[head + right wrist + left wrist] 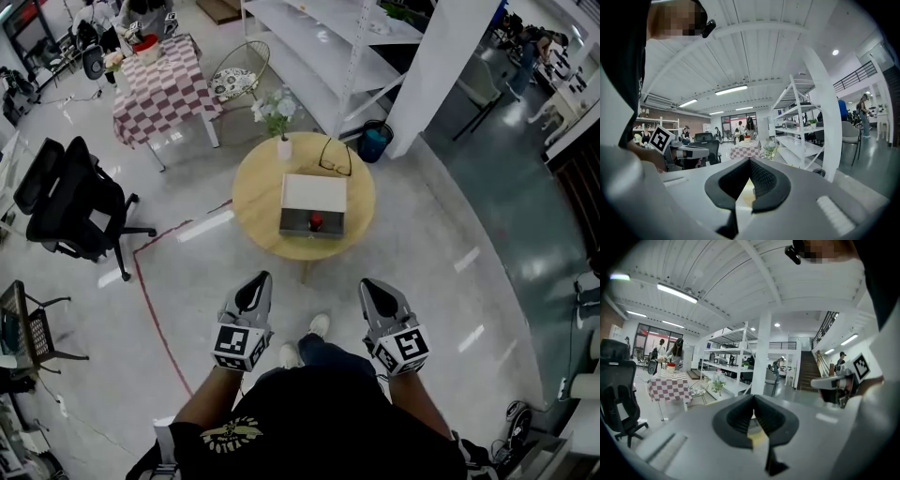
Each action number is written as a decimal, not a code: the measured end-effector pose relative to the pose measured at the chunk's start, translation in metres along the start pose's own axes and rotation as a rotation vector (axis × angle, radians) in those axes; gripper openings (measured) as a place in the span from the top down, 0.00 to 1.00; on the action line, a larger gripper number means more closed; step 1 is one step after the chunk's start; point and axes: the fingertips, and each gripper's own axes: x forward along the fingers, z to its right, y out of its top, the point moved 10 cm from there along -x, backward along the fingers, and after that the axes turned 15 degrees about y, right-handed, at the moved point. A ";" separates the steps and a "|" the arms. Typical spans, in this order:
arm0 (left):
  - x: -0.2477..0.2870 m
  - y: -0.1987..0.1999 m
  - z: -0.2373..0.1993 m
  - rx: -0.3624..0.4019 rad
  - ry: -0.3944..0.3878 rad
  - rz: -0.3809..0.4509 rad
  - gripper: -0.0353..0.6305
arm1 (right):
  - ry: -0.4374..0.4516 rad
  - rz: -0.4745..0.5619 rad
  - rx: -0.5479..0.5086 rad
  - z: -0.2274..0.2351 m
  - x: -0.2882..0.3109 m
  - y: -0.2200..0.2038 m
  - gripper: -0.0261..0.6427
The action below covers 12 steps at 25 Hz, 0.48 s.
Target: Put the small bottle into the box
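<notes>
Far left: a black swivel office chair point(75, 202) stands on the glossy grey floor point(187, 281), well apart from everything else.
Back left: a table under a red-and-white checked cloth point(161, 86).
Left hand: the left tool point(255, 283) is held low in front of the person, over the floor and well short of the tabletop. Its dark jaws are pressed together with nothing between them.
Middle: a round light-wood tabletop point(258, 202).
Far edge of it: a small white vase of pale flowers point(282, 145) stands upright.
Centre of it: a white rectangular box point(313, 192) with its near side open and dark.
Task's thing: the small red-topped bottle point(316, 221) sits inside that dark open part of the box. It is too small to make out further.
Beside the vase: a pair of dark-rimmed glasses point(335, 157) lies behind the box.
Right hand: the right tool point(373, 289) is level with the left one. It is closed tight and empty.
Beyond the tabletop: a dark teal bin point(374, 141) stands at the foot of a white pillar point(441, 66).
</notes>
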 end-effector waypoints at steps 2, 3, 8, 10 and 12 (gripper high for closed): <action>0.018 0.002 0.000 0.009 0.008 -0.004 0.95 | -0.001 -0.004 0.004 0.018 0.005 0.003 0.95; 0.028 0.004 0.001 0.013 0.012 -0.006 0.95 | 0.000 -0.007 0.004 0.028 0.008 0.005 0.95; 0.068 0.021 0.005 0.015 0.041 -0.019 0.95 | 0.005 0.007 0.009 0.075 0.022 0.014 0.95; 0.083 0.030 0.008 0.029 0.046 -0.013 0.95 | 0.010 0.020 0.012 0.092 0.028 0.019 0.95; 0.098 0.039 0.014 0.031 0.056 -0.006 0.95 | 0.020 0.035 0.019 0.108 0.033 0.023 0.95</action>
